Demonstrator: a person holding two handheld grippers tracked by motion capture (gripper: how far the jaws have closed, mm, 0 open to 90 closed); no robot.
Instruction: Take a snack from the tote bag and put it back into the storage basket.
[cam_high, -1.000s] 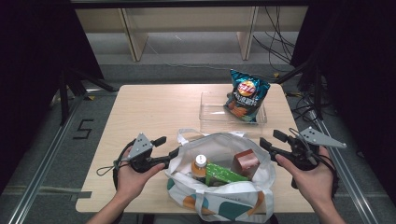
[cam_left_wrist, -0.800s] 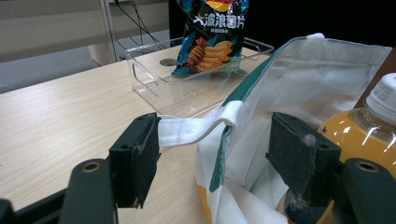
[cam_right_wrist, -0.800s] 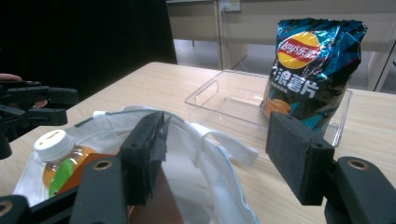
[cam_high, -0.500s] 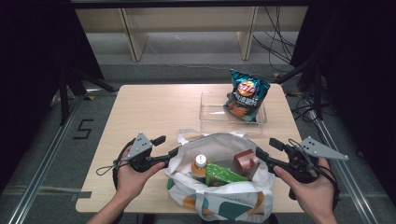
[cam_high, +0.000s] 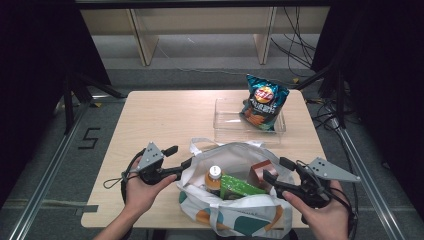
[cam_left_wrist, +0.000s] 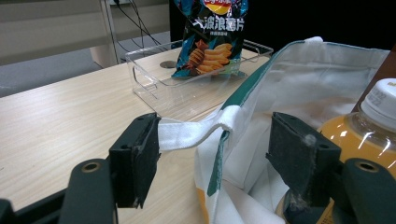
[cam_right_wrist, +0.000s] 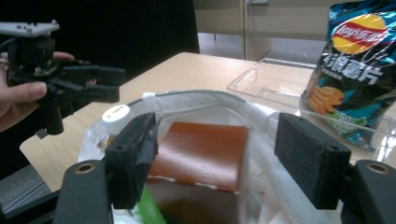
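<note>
Change: since a second ago I see the right gripper (cam_high: 276, 173) moved in from the table's right side to the bag (cam_high: 235, 220); its jaws now straddle the bag's right rim. The left gripper (cam_high: 181, 157) has hardly shifted.
Left gripper: jaws wide apart, gripping nothing. In the left gripper view the bag's white strap (cam_left_wrist: 196, 132) runs across the gap and touches the left pad.
Right gripper: jaws wide apart, nothing held. In the right gripper view a brown box (cam_right_wrist: 201, 154) sits between the jaws, inside the bag.
Bag: white with teal and orange patches, open, at the near edge of the table between both grippers. It holds a bottle (cam_high: 213, 178) of orange drink, a green packet (cam_high: 240, 185) and the brown box.
Surface: light wood table (cam_high: 160, 120). A clear tray (cam_high: 227, 120) sits at the far right with a bag of crisps (cam_high: 262, 101) leaning in it.
Room: grey floor (cam_high: 90, 120) with a "5" marked on it, dark curtains at both sides, pale shelving (cam_high: 200, 25) behind, cables at far right.
</note>
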